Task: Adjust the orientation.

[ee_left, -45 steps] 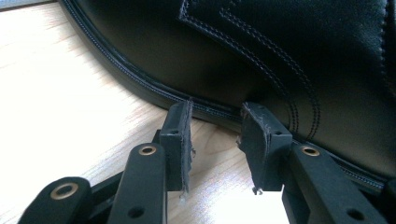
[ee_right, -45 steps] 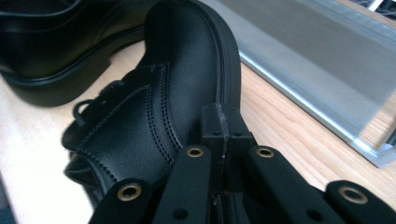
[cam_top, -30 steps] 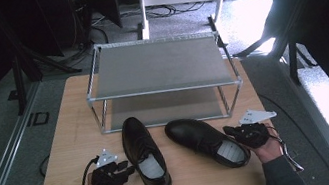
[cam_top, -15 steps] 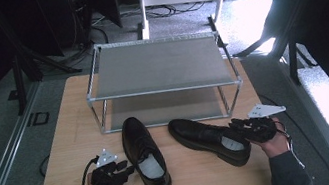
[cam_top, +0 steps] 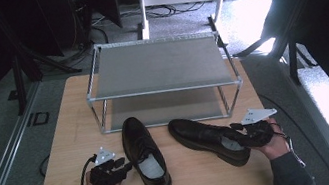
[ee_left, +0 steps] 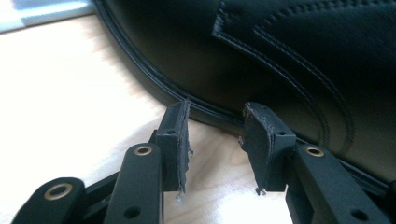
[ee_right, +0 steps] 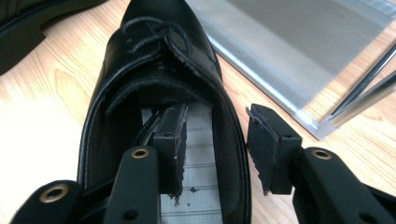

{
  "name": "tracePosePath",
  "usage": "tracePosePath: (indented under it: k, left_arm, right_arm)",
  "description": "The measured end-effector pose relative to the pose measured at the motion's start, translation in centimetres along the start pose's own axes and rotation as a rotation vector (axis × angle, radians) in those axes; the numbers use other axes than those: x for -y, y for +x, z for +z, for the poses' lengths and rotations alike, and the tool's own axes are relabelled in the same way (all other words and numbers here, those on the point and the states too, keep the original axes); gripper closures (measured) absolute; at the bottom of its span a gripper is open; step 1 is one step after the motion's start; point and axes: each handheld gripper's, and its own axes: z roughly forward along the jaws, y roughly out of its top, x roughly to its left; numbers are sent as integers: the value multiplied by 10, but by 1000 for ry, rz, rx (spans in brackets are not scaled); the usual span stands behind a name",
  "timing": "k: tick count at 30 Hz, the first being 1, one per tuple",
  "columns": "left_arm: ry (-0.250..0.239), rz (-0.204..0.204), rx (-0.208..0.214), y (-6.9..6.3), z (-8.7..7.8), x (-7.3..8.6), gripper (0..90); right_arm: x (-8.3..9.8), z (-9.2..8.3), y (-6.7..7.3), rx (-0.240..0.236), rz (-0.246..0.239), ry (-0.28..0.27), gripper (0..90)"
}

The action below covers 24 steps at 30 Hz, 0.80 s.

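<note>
Two black leather lace-up shoes lie on the wooden table (cam_top: 73, 133). The left shoe (cam_top: 146, 161) points its toe at the rack, and its side rises large in the left gripper view (ee_left: 280, 46). My left gripper (cam_top: 123, 168) (ee_left: 215, 126) is open, its tips just short of that shoe's sole edge, with bare table between the pads. The right shoe (cam_top: 206, 139) (ee_right: 163, 51) lies slanted. My right gripper (cam_top: 236, 136) (ee_right: 215, 130) has just been opening. One pad is inside the shoe's heel opening and the other outside, with the side wall loose between them.
A two-tier metal shoe rack (cam_top: 158, 65) (ee_right: 303, 51) stands at the back of the table, both shelves bare. The table's front edge runs close under both hands. Dark floor, cables and stands surround the table.
The right shoe's heel end has shifted a little to the right along with the right gripper. The left gripper and left shoe have stayed put.
</note>
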Motion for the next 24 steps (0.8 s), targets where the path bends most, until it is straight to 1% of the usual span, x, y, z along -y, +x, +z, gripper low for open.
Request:
tracePosePath:
  k: [3,5,8,9,11,13,14,16,17,19,21,24]
  left_arm:
    - [-5,-12,-10,3,2,-2,611]
    - [-5,-17,-9,4,3,-2,611]
    - [-9,-15,-5,3,4,-3,623]
    - [-8,-14,-5,3,4,-3,631]
    - [-11,-12,0,2,6,-4,648]
    - [-13,-13,9,1,8,-6,672]
    - [-16,-16,23,0,9,-6,681]
    - [-20,-11,45,-4,11,-8,691]
    - [-21,-3,54,-7,13,-9,694]
    - [-18,9,63,-12,14,-10,696]
    - [-19,17,79,-17,17,-12,698]
    - [-17,26,103,-24,23,-14,698]
  right_arm:
    - [-4,0,-3,-12,4,-5,567]
    - [-7,1,-5,-11,-3,2,571]
    - [-13,8,-4,-18,-25,28,581]
    - [-15,12,-4,-21,-30,38,594]
    - [-17,19,-3,-31,-40,46,677]
    - [-20,22,0,-12,-52,50,760]
    - [-21,21,1,-5,-53,53,782]
    - [-22,21,3,10,-57,51,800]
    - [-21,20,4,13,-53,47,804]
    - [-21,20,4,17,-45,36,807]
    - [-20,20,5,20,-22,22,809]
    - [-21,19,5,24,-5,11,813]
